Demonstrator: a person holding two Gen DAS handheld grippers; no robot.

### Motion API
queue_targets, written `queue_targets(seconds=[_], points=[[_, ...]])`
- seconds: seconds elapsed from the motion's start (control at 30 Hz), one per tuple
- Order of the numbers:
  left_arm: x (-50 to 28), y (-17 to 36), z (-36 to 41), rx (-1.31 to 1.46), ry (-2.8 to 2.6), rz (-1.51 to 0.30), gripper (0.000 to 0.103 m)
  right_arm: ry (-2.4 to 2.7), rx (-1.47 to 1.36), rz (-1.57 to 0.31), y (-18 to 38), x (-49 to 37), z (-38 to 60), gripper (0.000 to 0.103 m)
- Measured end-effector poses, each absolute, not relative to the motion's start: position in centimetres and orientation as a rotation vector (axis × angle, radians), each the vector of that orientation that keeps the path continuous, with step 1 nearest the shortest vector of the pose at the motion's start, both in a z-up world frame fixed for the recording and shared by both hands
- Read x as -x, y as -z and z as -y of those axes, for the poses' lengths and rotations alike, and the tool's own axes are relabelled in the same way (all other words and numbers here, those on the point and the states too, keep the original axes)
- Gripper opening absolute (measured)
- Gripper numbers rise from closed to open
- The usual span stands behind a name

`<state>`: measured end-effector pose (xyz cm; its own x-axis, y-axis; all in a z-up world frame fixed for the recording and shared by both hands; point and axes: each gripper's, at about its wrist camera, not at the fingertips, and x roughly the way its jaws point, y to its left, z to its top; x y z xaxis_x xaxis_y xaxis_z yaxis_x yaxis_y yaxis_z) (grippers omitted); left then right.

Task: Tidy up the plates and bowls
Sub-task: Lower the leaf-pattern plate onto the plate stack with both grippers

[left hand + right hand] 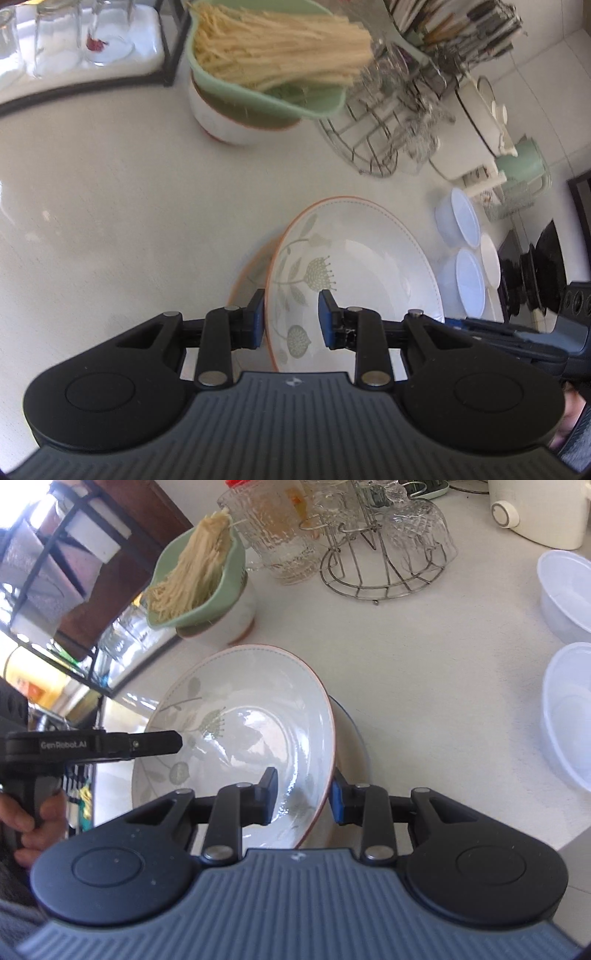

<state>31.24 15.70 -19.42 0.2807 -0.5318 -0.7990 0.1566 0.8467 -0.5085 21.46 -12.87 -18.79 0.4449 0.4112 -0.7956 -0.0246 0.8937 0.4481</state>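
Note:
A white floral plate with an orange rim is tilted above another plate lying on the counter. My left gripper straddles the plate's near-left rim, with a gap between the pads and the rim. My right gripper straddles the opposite rim of the same plate, its jaws also apart. The left gripper's finger shows at the plate's left edge in the right wrist view. The lower plate shows under it.
A green colander of noodles sits on a white bowl. A wire rack with glasses stands behind. Clear plastic bowls stand to the right, with a white kettle and a black shelf frame.

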Motion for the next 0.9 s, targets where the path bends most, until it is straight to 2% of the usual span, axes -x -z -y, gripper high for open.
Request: queue_targets(seconds=[0.37, 0.9], points=[[-31.0, 19.7, -13.0, 0.285, 0.466, -1.198, 0.033, -0.303, -0.413, -1.097, 19.5, -20.7, 15.0, 0.033], [-30.4, 20.9, -11.2, 0.171, 0.359, -1.286, 0.033, -0.321, -0.372, -1.089, 19.5, -20.6, 14.7, 0.032]])
